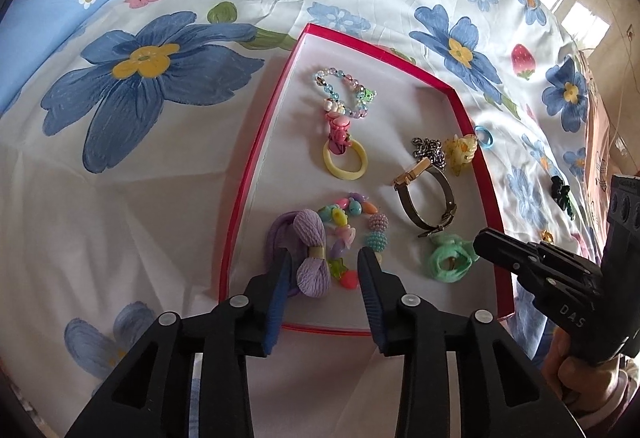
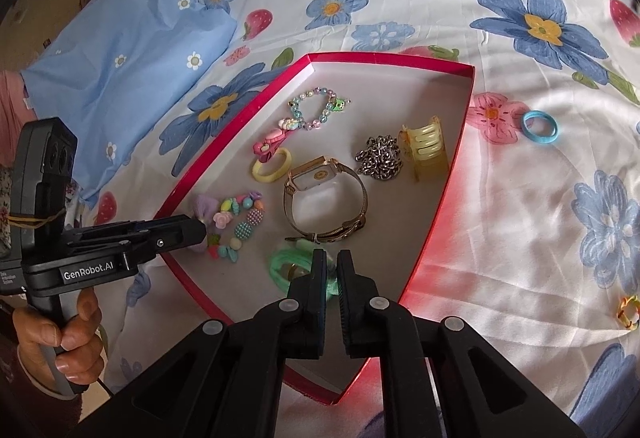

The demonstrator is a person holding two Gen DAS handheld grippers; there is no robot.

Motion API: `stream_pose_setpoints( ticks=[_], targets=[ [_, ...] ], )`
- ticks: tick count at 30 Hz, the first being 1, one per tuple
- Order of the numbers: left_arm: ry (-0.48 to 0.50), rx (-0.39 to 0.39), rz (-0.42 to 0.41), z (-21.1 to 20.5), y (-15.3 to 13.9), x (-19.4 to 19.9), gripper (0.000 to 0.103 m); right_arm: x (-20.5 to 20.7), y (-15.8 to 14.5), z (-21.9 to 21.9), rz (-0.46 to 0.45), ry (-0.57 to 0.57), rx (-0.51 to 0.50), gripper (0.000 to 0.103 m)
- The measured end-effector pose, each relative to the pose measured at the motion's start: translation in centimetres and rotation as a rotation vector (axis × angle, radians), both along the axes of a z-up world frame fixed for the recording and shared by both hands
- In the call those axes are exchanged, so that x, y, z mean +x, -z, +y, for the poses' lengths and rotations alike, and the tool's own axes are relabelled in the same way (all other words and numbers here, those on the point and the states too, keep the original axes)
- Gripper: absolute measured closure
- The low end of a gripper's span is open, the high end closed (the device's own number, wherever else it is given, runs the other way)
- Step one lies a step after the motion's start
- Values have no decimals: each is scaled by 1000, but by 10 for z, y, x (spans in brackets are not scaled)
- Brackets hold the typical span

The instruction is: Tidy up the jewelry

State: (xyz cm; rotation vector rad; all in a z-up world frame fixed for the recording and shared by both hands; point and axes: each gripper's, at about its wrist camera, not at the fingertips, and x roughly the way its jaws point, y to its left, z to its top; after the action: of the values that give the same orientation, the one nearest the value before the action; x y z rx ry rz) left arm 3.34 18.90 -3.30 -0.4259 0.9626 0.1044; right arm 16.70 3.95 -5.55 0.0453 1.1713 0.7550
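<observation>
Left gripper (image 1: 324,264) fingers parted around purple yarn bow hair tie (image 1: 310,258), not gripping; snag risk on withdrawal. Right gripper (image 2: 329,264) fingers slightly apart over mint green scrunchie (image 2: 294,270) inside red-rimmed shallow box (image 2: 440,198); could drag it.

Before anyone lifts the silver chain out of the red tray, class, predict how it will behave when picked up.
The silver chain lies in a loose heap of metal links, so it will probably hang limp and uncoil rather than hold shape. Metal links suggest it is fairly heavy for its size. It touches the yellow hair claw, so a trailing end may nudge or snag it.
</observation>
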Motion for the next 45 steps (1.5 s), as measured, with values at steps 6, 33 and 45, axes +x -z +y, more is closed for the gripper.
stream_pose_setpoints(
  ticks=[6, 33, 45],
  targets=[
    [4, 17, -8, -3, -5, -5, 59, -1, -10, -5, -18, 18, 29, 73],
    [-86, 54, -92, -13, -21, -68, 9, -31, -24, -37, -45, 86, 168, 31],
    [-25, 241, -213, -47, -68, -108, 5, -48, -67, -49, -197, 57, 130, 22]
  ],
)
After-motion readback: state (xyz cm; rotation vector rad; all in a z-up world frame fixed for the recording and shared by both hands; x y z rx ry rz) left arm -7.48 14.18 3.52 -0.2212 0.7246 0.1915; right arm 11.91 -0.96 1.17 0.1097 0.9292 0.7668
